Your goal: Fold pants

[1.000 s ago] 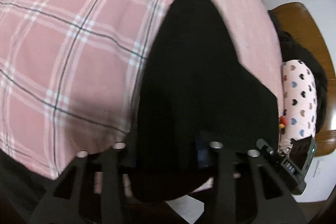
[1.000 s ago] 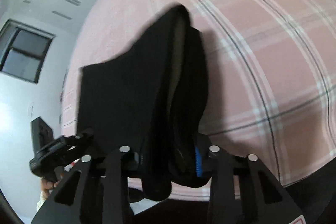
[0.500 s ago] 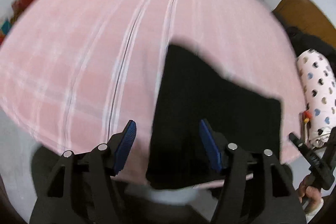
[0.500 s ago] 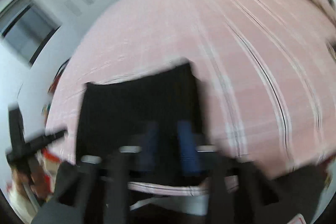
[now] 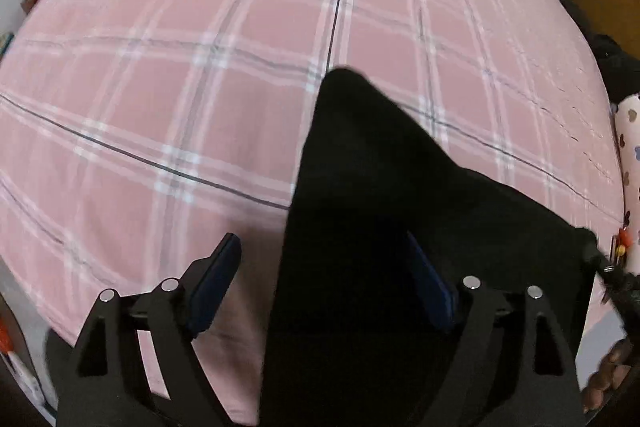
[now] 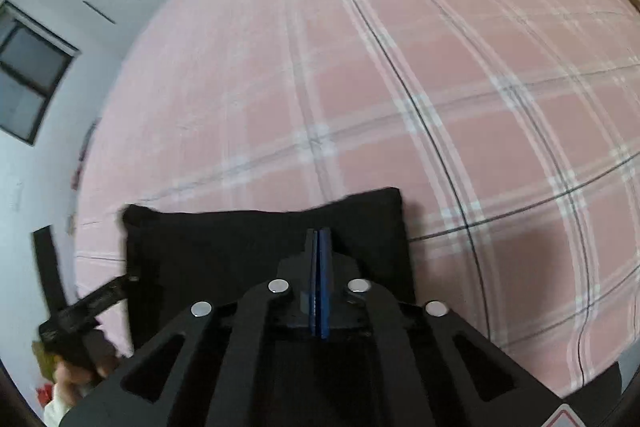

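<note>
The black pants [image 5: 384, 211] lie folded flat on the pink plaid bed, near its front edge. They also show in the right wrist view [image 6: 240, 247] as a flat dark rectangle. My left gripper [image 5: 324, 267] is open, its blue pads [image 5: 216, 279] standing apart over the pants' left edge, holding nothing. My right gripper [image 6: 318, 239] is shut with its blue pads pressed together, empty, just above the pants. The left gripper also shows at the left of the right wrist view [image 6: 92, 307].
The pink plaid bedsheet [image 5: 200, 87] fills both views. A heart-print pillow [image 5: 630, 147] lies at the right edge, with a brown wooden headboard [image 5: 600, 3] behind it. A white wall with a window [image 6: 28, 75] stands at the left of the right wrist view.
Both grippers let go of the pants and pulled back. The pants, held up a second ago, now lie flat on the bed. My left gripper opened; my right shut empty.
</note>
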`<state>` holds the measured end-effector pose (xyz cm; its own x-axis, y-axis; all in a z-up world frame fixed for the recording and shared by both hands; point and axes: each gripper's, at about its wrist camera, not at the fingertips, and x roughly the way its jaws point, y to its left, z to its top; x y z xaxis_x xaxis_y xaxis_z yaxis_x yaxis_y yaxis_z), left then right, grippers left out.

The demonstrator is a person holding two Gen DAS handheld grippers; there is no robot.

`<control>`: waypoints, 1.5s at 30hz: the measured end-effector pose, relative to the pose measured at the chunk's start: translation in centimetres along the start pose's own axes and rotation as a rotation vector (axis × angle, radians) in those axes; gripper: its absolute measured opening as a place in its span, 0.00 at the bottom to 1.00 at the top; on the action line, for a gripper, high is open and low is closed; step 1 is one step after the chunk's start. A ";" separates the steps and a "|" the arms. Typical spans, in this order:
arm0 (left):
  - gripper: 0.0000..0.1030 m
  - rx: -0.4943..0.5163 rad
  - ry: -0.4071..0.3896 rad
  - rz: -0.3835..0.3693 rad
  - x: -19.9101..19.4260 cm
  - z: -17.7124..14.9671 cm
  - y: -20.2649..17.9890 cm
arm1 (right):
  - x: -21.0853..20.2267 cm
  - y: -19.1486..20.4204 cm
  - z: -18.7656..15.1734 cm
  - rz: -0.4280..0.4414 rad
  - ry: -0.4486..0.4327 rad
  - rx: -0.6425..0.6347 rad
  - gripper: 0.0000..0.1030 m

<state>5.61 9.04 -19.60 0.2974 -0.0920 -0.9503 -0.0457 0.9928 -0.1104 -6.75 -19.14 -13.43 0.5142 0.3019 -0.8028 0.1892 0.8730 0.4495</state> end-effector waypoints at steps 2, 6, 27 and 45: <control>0.76 0.050 -0.053 0.028 -2.2 -0.7 -0.4 | -1.1 0.6 -1.6 0.030 -0.013 -0.028 0.02; 0.76 0.115 -0.082 0.051 -4.3 -2.5 -0.9 | 2.7 -2.0 -4.7 -0.030 0.102 -0.031 0.00; 0.82 0.280 0.031 0.152 -1.6 -12.6 -4.4 | 0.1 -1.7 -10.8 -0.098 0.145 -0.064 0.00; 0.96 0.271 0.039 0.166 2.2 -12.9 -3.8 | 3.1 1.3 -11.1 -0.129 0.161 -0.059 0.00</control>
<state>-5.89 4.08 -25.07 0.2698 0.0753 -0.9600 0.1665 0.9783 0.1235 -14.17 -12.78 -19.69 0.3476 0.2393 -0.9066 0.1926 0.9280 0.3188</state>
